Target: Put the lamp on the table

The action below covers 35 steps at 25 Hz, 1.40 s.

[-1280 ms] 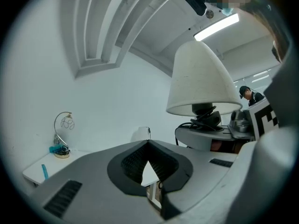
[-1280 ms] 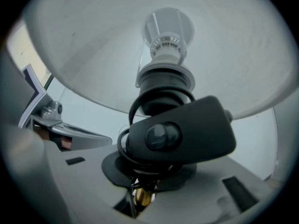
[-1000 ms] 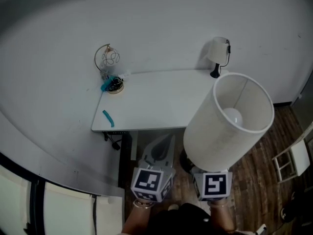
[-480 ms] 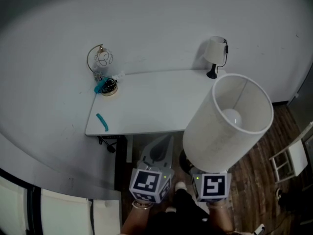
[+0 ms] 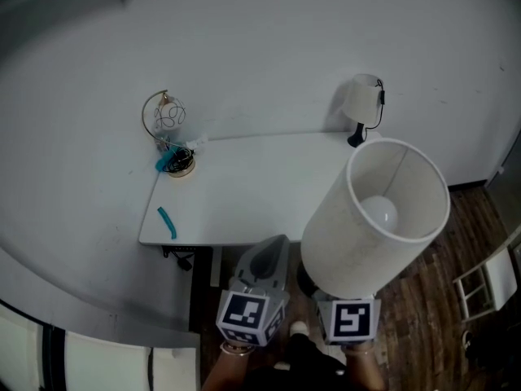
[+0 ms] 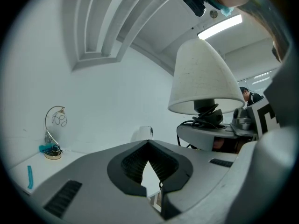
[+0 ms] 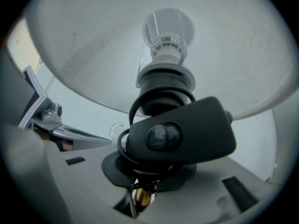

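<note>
Right gripper (image 7: 144, 194) is clamped on the lamp (image 5: 368, 228), low on the brass stem just under the socket. The black cord (image 7: 132, 110) is coiled round the stem, with the inline switch (image 7: 181, 135) sitting right above the jaws. Lamp is in the air, tilted, shade opening facing up toward the head view, bulb (image 7: 167, 31) visible inside. It hangs over the wood floor (image 5: 435, 300) off the bench's (image 5: 252, 187) front right corner, not on the bench.

Left gripper (image 5: 267, 259) is beside it, jaws closed tip to tip with nothing between them, pointing at the bench front edge.

On the bench:
- small white table lamp (image 5: 362, 100), back right corner
- wire-loop ornament (image 5: 167, 122), back left
- teal strip (image 5: 167, 222), near the left front edge
</note>
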Available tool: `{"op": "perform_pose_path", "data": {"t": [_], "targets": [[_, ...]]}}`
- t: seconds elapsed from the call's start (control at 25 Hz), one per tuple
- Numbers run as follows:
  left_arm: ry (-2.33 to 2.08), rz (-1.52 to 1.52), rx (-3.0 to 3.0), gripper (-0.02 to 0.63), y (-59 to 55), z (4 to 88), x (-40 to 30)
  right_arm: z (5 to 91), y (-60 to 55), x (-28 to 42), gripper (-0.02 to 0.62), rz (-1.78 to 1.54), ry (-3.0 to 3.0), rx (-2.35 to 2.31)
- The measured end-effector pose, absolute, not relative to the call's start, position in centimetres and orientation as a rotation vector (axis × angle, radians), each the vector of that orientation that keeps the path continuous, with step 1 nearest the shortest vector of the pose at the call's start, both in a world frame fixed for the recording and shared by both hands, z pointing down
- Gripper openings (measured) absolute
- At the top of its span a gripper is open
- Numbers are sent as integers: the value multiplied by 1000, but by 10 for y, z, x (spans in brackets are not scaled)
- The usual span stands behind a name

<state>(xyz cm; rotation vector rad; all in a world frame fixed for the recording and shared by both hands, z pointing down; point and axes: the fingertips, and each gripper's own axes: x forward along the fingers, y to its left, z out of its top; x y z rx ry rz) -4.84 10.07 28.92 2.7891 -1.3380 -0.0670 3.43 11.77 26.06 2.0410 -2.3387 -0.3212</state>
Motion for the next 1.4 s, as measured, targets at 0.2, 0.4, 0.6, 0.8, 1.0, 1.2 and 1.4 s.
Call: {"op": "perform_pose_path", "data": {"t": [0.2, 0.4, 0.6, 0.8, 1.0, 1.2, 1.4], "targets": [[-1355, -51, 2792, -2, 84, 293, -40, 266, 99, 43, 74, -312, -2355, 2025], [-1369, -41, 2796, -2, 62, 291, -29, 267, 74, 56, 74, -310, -2367, 2018], [-1411, -30, 2786, -2, 35, 292, -23, 270, 47, 65, 74, -307, -2384, 1999], [-1426, -29, 2764, -2, 11, 294, -12, 275, 22, 73, 74, -308, -2398, 1974], [-1444, -27, 2753, -2, -10, 298, -2, 280, 2, 82, 74, -300, -2416, 1956], [-1472, -22, 2724, -2, -20, 294, 9, 281, -12, 93, 74, -321, -2421, 1931], [-1504, -11, 2700, -2, -26, 297, 10, 286, -22, 97, 74, -292, -2444, 1916]]}}
